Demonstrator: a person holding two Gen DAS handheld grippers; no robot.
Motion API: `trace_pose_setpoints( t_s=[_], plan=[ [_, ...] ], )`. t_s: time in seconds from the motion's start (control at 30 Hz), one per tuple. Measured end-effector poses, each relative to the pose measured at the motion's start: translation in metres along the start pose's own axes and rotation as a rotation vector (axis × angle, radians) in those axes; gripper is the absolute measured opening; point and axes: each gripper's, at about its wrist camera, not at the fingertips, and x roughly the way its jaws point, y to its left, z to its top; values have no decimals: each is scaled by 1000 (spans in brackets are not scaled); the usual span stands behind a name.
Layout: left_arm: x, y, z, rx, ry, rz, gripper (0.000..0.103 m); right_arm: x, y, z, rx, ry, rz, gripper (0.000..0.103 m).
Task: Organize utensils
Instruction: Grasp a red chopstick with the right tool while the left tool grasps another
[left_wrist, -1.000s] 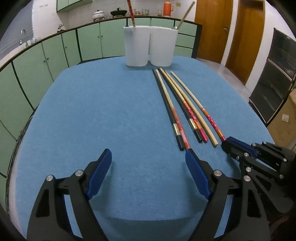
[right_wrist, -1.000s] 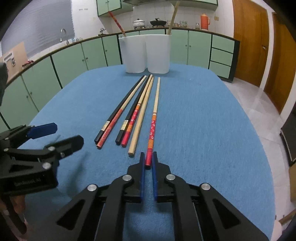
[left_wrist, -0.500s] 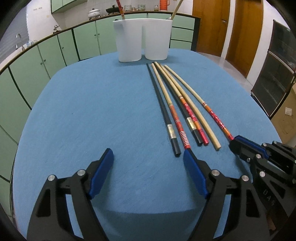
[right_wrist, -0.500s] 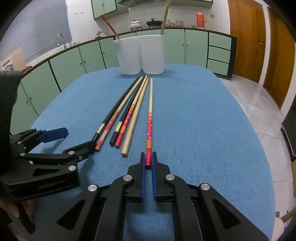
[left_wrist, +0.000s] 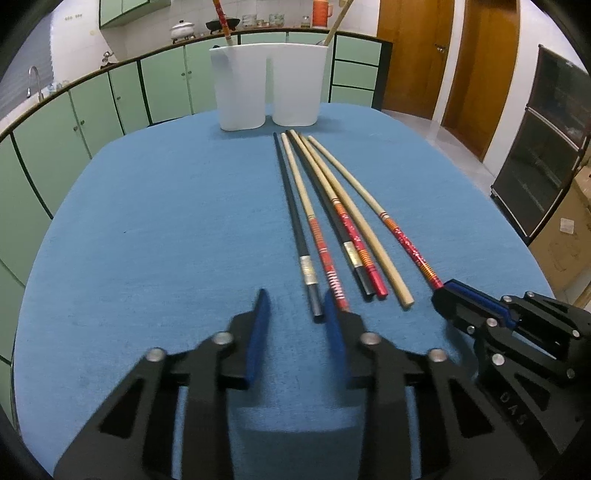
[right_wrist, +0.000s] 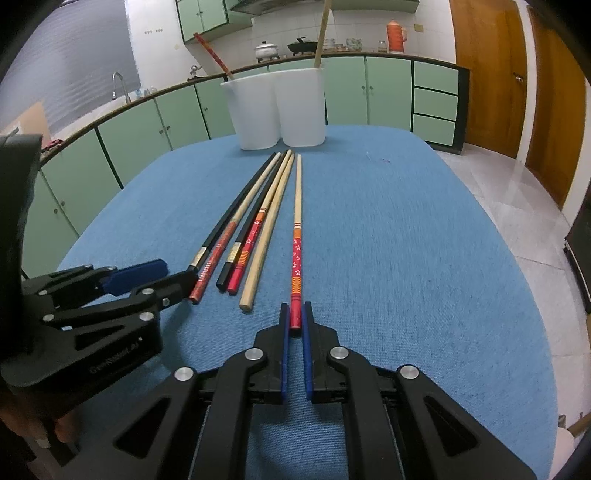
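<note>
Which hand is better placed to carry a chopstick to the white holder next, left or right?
Right. The right gripper is already shut on the red-ended chopstick. The left gripper is only closing on the black chopstick, its pads not yet pressing. The holder stands straight ahead.

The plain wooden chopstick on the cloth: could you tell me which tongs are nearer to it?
Right. The right tongs grip the neighbouring red-ended chopstick; the left tongs sit several sticks away from the plain wooden chopstick.
</note>
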Motion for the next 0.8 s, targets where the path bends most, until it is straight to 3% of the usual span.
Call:
trace_pose_setpoints(
  t_s=[0.07, 0.3, 0.8],
  plan=[
    [0, -2, 0, 5, -1, -8, 7, 0, -1, 1, 6, 3, 5, 6],
    [-11, 3, 3, 1, -12, -14, 6, -15, -9, 10, 16, -23, 11, 6],
    [-102, 19, 55, 38, -256, 25, 6, -88, -21, 75, -21, -230, 27, 6]
  ],
)
